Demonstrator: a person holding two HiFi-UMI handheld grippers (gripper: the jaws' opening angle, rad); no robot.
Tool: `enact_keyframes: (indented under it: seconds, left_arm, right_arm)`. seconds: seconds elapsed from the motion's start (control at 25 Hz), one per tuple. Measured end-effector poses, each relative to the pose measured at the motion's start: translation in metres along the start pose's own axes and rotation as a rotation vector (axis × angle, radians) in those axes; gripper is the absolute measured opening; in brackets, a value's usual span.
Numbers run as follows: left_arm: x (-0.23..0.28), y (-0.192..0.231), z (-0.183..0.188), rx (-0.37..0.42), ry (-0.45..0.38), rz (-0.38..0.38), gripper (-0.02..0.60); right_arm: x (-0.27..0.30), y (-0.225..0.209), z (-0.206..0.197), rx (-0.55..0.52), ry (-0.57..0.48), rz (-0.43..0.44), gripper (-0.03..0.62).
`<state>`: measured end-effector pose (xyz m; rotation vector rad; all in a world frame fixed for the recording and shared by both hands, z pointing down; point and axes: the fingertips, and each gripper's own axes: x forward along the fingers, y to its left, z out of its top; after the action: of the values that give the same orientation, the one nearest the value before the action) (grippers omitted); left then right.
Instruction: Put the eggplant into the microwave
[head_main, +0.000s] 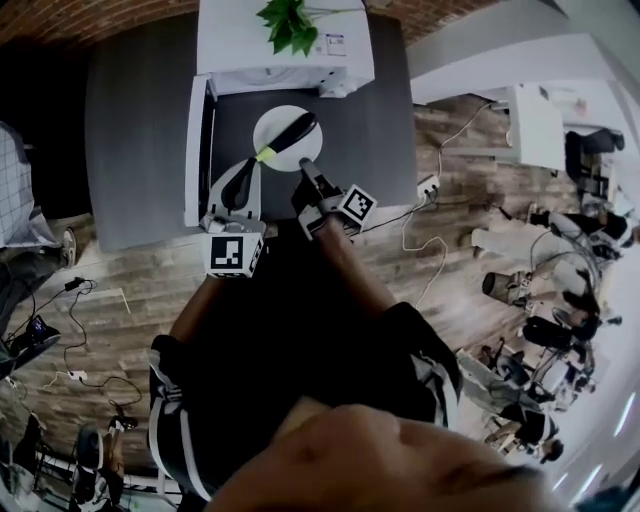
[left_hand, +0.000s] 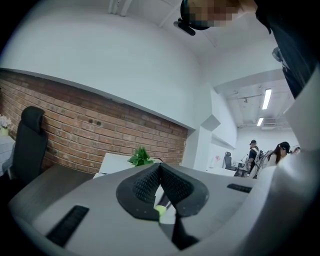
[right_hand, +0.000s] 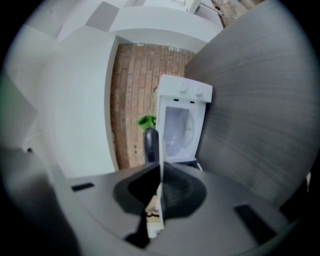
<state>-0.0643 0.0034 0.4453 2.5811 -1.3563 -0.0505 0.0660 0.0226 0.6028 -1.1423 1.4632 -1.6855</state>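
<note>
A dark eggplant (head_main: 292, 132) with a yellow-green stem lies on a white plate (head_main: 272, 118), held over the dark table (head_main: 380, 110) in front of the white microwave (head_main: 285, 45). My right gripper (head_main: 305, 170) is shut on the plate's near rim. In the right gripper view the rim (right_hand: 161, 180) runs as a thin white line between the pads (right_hand: 175, 187), with the eggplant (right_hand: 151, 142) above it and the microwave (right_hand: 182, 125) ahead. My left gripper (head_main: 252, 168) is shut at the stem end. In its own view the stem (left_hand: 160, 210) shows just under the closed pads (left_hand: 145, 187); no grip on it is visible.
The microwave's open door (head_main: 196, 150) juts toward me at the left, close to the left gripper. A green plant (head_main: 290, 25) stands on the microwave. A power strip (head_main: 430, 185) and cables hang at the table's right edge. Office chairs and people fill the right side of the room.
</note>
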Motion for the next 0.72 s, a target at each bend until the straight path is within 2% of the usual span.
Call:
enact_keyframes:
  seconds: [0.48, 0.72]
  left_arm:
    - [0.030, 0.018, 0.008, 0.008, -0.038, 0.160, 0.035]
    - [0.043, 0.021, 0.011, 0.015, -0.044, 0.209, 0.035]
  right_arm:
    - [0.041, -0.017, 0.032, -0.037, 0.129, -0.024, 0.040]
    - [0.059, -0.030, 0.052, -0.053, 0.167, -0.041, 0.040]
